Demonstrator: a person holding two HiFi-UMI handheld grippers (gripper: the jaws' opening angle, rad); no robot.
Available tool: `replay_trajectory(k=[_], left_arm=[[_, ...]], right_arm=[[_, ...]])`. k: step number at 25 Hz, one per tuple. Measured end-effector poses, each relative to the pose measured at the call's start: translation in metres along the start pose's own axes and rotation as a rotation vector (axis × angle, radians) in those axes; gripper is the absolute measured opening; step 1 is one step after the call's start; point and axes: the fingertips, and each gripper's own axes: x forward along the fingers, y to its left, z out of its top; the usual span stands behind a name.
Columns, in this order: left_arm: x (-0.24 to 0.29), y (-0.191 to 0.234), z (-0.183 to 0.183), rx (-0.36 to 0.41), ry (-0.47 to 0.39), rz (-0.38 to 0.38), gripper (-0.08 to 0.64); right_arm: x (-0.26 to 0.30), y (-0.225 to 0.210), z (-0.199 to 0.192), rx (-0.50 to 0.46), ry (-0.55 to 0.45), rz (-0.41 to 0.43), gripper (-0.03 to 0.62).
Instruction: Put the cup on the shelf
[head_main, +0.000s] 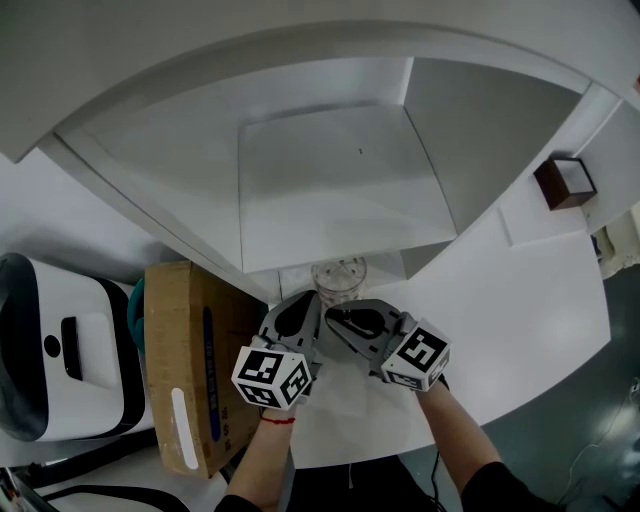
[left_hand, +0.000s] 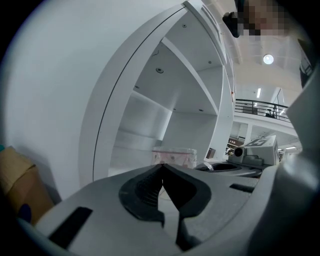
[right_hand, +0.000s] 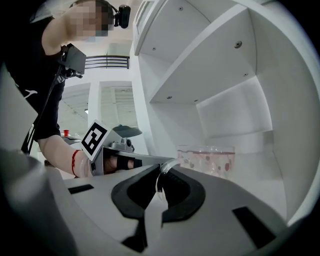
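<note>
A white shelf unit (head_main: 340, 190) with curved outer walls takes up most of the head view, its open compartments facing the person across a white table (head_main: 530, 300). At the far left stands a rounded white device (head_main: 60, 350) with black trim, and just beside it is a cardboard box (head_main: 180, 360) with a white label and a blue stripe on its face. A small dark brown box (head_main: 565, 183) sits well apart from these, on the table at the shelf's right side. The two grippers are held close together at the near edge of the table, both pointing toward the shelf's lowest opening. The left gripper (left_hand: 161, 170) has its jaws drawn together at the tips, with nothing between them. The right gripper (right_hand: 160, 175) has its jaws closed too, and a thin clear strip (right_hand: 169, 166), curved and unidentifiable, is pinched at their tips. The cup (head_main: 338, 275), clear with small red marks on its wall, stands upright just ahead of both grippers at the mouth of the lowest compartment, touched by neither. Whether it rests on the shelf floor or on the table just before it cannot be told. A red band (head_main: 278, 420) circles the person's left wrist.
</note>
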Motion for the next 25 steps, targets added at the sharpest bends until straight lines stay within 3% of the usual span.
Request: replay_trajectory(k=[16,25], left_arm=[[0.004,-0.012,-0.015,-0.004,0.040,-0.039,0.008],[-0.002,0.001,-0.017,-0.032,0.026,0.008,0.008]], right_arm=[[0.000,-0.014,-0.028,-0.050,0.131,-0.082,0.009],[0.009,-0.024,-0.031,-0.093,0.147,-0.102,0.008]])
